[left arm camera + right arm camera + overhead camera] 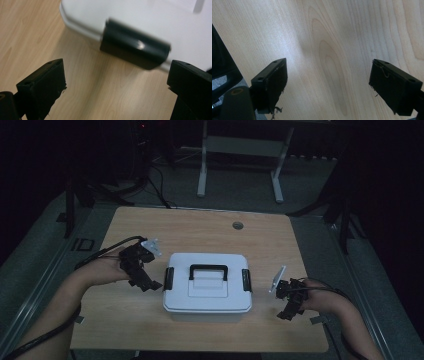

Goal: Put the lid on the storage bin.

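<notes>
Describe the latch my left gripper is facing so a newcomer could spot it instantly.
Find the white lidded box in the middle of the wooden table. On its left end sits a black clip latch, just ahead of the open left gripper; its twin latch sits opposite.

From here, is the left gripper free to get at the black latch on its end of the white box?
Probably yes: the left gripper is open, the latch sits just ahead, bare table between.

The room is dimly lit. A light wooden table [150, 227] with a round grommet [238, 225] is set on grey floor [240, 195]. Beyond it, the white legs of a second table [202, 175] are seen. Dark stands [70, 205] are placed at both sides, and cables [160, 187] are trailed across the floor.
</notes>
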The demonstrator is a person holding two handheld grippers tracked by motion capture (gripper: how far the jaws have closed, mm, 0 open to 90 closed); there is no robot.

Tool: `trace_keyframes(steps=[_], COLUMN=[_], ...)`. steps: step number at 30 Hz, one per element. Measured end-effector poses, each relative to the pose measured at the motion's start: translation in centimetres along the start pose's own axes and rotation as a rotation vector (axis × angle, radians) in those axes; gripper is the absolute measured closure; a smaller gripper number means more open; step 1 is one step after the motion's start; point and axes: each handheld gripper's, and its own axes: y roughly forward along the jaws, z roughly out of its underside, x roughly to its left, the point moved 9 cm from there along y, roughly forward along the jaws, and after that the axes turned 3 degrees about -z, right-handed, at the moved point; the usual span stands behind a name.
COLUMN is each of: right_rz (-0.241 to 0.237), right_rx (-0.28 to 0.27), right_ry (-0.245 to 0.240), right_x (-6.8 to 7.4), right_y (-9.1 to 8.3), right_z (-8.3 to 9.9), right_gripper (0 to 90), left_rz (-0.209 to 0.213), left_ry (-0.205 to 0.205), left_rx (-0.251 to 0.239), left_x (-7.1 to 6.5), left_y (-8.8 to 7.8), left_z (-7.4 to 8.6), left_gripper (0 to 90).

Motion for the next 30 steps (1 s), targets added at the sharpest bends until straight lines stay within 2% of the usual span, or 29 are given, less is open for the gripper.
trace_keyframes(steps=[3, 5, 11, 17, 21, 30], right_rz=[0.007, 0.011, 0.036, 0.053, 0.07, 0.075], right_rx=[-0.005, -0.01, -0.02, -0.028, -0.032, -0.086], right_ry=[0.003, 0.005, 0.014, 0.017, 0.047, 0.099], right_x=[-0.2, -0.3, -0.6, -1.0, -1.1, -1.5], right_y=[-0.1, -0.1, 0.0, 0.0, 0.1, 1.0], right_z=[0.0, 0.0, 0.1, 0.3, 0.4, 0.6], right_gripper=[14.6, 14.6, 13.5, 13.5, 13.5, 13.1], left_rz=[-0.009, -0.005, -0.013, -0.01, -0.008, 0.006], left_ry=[-0.013, -0.033, -0.061, -0.097, -0.107, -0.171], left_rx=[0.004, -0.009, -0.042, -0.042, -0.061, -0.07], left_x=[0.0, 0.0, 0.2, 0.0, -0.5, -1.1], left_y=[0.0, 0.0, 0.7, 2.5, 3.4, 5.7], left_z=[1.5, 2.3, 4.5, 7.1, 8.5, 11.3], left_gripper=[1.5, 1.5, 1.5, 1.6, 1.6, 1.6])
